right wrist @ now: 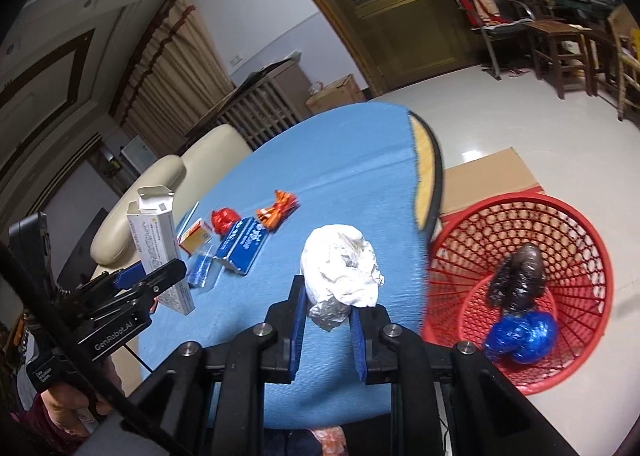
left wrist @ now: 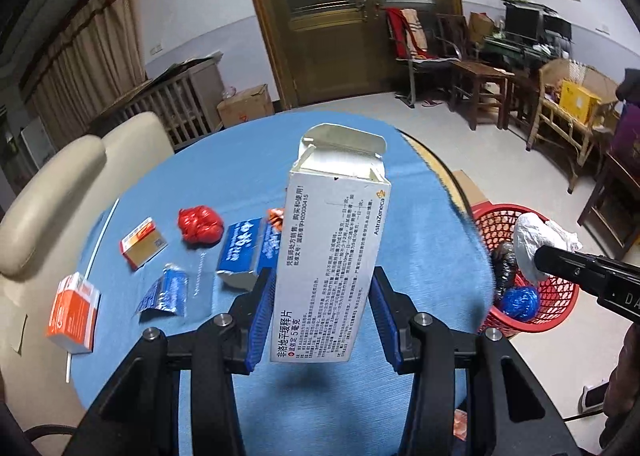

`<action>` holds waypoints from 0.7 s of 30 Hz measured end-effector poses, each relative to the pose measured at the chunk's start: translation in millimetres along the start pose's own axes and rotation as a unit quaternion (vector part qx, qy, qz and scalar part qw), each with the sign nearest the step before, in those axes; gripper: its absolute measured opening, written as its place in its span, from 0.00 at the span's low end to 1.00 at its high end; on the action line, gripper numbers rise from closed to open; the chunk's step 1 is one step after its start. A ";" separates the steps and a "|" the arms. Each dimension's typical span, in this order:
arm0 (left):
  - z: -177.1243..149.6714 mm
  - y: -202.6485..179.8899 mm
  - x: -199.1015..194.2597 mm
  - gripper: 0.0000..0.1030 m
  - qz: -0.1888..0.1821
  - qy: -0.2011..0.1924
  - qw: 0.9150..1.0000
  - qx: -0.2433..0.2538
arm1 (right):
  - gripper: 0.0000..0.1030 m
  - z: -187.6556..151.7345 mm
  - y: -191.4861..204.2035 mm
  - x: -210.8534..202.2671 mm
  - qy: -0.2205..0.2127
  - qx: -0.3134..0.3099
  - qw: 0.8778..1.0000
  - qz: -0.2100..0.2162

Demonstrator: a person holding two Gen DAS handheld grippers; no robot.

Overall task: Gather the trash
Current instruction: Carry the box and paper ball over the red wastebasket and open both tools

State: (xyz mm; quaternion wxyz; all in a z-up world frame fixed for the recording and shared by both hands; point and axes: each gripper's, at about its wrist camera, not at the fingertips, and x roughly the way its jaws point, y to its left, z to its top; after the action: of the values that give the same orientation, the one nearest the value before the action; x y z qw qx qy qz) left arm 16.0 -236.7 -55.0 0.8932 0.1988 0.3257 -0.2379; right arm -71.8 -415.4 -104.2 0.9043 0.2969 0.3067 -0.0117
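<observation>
My left gripper [left wrist: 323, 288] is shut on a tall white medicine box [left wrist: 334, 240] with its top flap open, held above the blue table [left wrist: 360, 396]; it also shows in the right wrist view [right wrist: 158, 244]. My right gripper [right wrist: 328, 312] is shut on a crumpled white paper wad [right wrist: 340, 272], held over the table's right edge beside the red basket [right wrist: 576, 223]. The basket holds a black wad [right wrist: 518, 280] and a blue wad [right wrist: 522, 338]. In the left wrist view the paper wad [left wrist: 536, 240] hangs over the basket [left wrist: 560, 296].
On the table lie a red wad [left wrist: 200, 224], a blue box [left wrist: 246, 252], an orange wrapper [right wrist: 278, 207], a blue foil packet [left wrist: 164, 292] and two orange boxes [left wrist: 142, 242] [left wrist: 74, 312]. A cream sofa [left wrist: 52, 183] stands at the left. Cardboard [right wrist: 488, 179] lies on the floor.
</observation>
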 end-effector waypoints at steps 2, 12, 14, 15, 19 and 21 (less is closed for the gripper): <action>3.3 -9.5 0.4 0.47 -0.002 -0.001 1.000 0.009 | 0.21 0.3 -8.4 -5.8 -0.005 0.008 1.000 -0.003; 14.9 -47.3 1.3 0.47 -0.012 -0.010 0.999 0.037 | 0.21 0.6 -38.8 -33.8 -0.030 0.040 0.999 -0.019; 16.6 -53.9 1.8 0.47 -0.014 -0.010 0.999 0.042 | 0.21 2.1 -43.6 -37.1 -0.036 0.043 0.998 -0.022; 17.8 -56.9 2.8 0.47 -0.015 -0.011 0.999 0.045 | 0.21 2.1 -44.5 -38.3 -0.037 0.044 0.998 -0.024; 22.5 -69.3 6.9 0.47 -0.033 -0.014 0.998 0.050 | 0.21 1.8 -55.7 -43.4 -0.045 0.057 0.997 -0.032; 26.1 -76.6 10.4 0.47 -0.052 -0.017 0.997 0.052 | 0.21 1.3 -61.5 -45.4 -0.048 0.065 0.996 -0.038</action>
State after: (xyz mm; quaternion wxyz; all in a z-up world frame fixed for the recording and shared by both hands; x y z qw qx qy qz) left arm -6.8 -314.9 -58.9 0.8734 0.2240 0.3079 -0.3035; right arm -120.4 -474.1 -110.5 0.8955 0.3421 0.2729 -0.0804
